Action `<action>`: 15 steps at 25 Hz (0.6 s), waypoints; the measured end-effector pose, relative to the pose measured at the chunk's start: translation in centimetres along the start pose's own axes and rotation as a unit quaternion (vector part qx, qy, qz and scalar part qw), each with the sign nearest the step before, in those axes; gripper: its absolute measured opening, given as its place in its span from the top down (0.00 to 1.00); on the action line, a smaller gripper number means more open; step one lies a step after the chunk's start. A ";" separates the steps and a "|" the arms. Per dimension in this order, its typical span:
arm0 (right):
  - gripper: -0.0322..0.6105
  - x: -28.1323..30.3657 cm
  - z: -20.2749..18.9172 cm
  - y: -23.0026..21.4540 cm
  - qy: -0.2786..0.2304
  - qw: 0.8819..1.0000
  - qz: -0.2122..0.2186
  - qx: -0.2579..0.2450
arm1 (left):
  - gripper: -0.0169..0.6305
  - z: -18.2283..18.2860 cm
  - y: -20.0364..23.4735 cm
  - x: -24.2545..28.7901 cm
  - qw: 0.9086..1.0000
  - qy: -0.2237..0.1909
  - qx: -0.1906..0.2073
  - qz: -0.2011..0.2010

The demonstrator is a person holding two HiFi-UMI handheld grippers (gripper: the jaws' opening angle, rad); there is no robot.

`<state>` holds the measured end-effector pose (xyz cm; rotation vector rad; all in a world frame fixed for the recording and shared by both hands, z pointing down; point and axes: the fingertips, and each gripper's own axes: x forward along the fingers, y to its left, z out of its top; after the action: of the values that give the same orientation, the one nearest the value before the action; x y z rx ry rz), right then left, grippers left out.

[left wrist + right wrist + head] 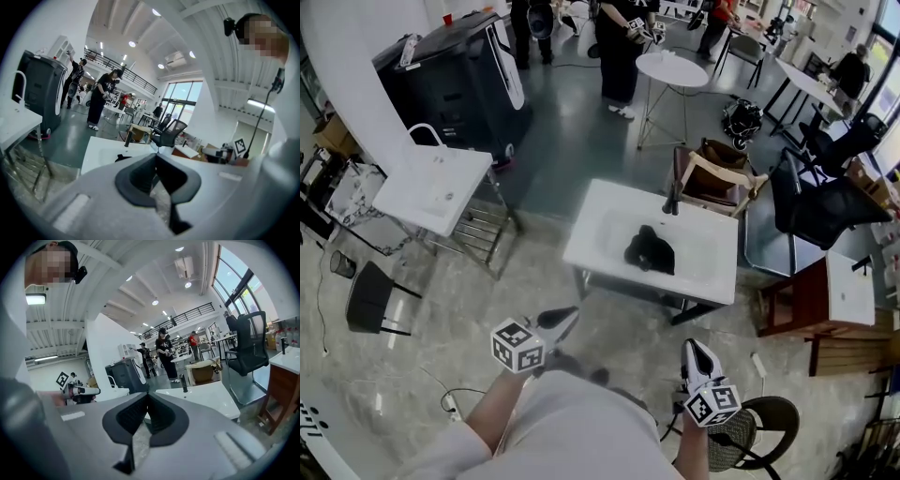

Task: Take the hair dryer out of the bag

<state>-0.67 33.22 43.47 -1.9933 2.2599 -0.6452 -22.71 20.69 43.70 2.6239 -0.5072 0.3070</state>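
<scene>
Barely started. Hovering well short of the white rectangular tabletop (609,220), left tool (562,322) and right tool (697,354) both pinched together, empty. Mid-tabletop: crumpled black fabric bag (650,251), presumably hiding the hair dryer. Yet to reach, open, extract.

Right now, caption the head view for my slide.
Left tool and right tool, both shut and empty, held short of the white table bearing a black bag.
</scene>
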 end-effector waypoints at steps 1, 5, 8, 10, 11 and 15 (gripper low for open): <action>0.94 -0.1 0.0 -0.1 0.000 1.000 0.000 0.001 | 0.97 -0.1 -0.2 0.1 1.000 0.001 -0.002 0.000; 0.94 -0.5 -0.1 -0.5 -0.003 1.000 0.003 0.010 | 0.97 -0.2 -0.5 0.1 1.000 -0.011 -0.012 0.000; 0.94 -0.4 -0.2 -1.1 -0.004 1.000 0.001 0.016 | 0.97 0.1 -0.4 0.5 1.000 -0.016 -0.012 -0.002; 0.94 -0.2 -0.3 -1.4 -0.004 1.000 -0.001 0.016 | 0.97 0.2 -0.2 0.9 1.000 -0.012 -0.007 -0.005; 0.94 -0.1 -0.3 -1.6 -0.005 1.000 -0.002 0.016 | 0.97 0.2 -0.2 1.2 1.000 -0.011 -0.004 -0.006; 0.94 0.8 0.0 -2.3 -0.004 1.000 -0.011 0.019 | 0.97 0.8 0.7 2.4 1.000 -0.012 -0.004 -0.010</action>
<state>1.36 32.30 44.49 -2.0023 2.2075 -0.6757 -20.67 18.96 43.96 2.6265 -0.4892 0.2658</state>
